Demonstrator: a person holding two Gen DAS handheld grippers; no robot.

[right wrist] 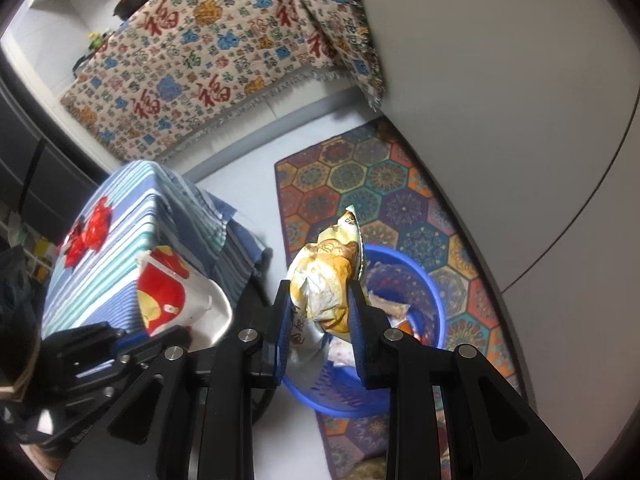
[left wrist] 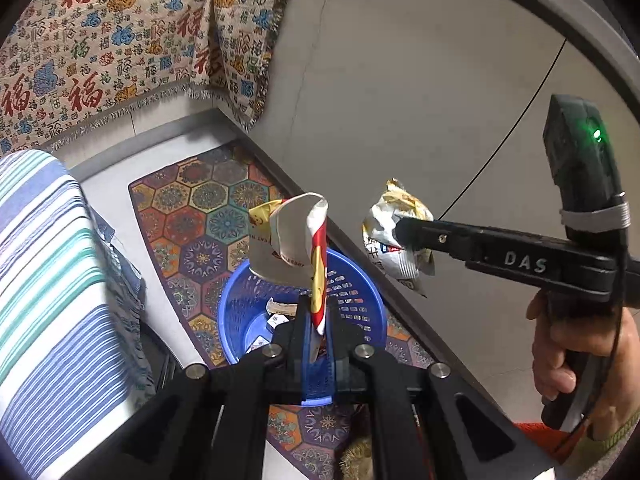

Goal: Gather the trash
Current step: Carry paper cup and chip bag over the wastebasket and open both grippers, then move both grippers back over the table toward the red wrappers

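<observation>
**Both grippers over the basket, each with trash**

I find my left gripper (left wrist: 316,316) clenched on a flattened paper cup (left wrist: 288,240), pinched by its red and yellow edge; the cup stands up above the blue basket (left wrist: 236,300); my right gripper (right wrist: 320,308) has a crumpled yellow and white wrapper (right wrist: 324,280) between its blue pads, which press on it; it hangs over the basket rim; I see wrappers already lying inside the basket; the basket sits on a hexagon-patterned rug (right wrist: 400,200); a striped cloth (right wrist: 132,216) beside it carries red wrappers (right wrist: 86,232); a patterned throw (left wrist: 120,40) lies beyond.
</observation>
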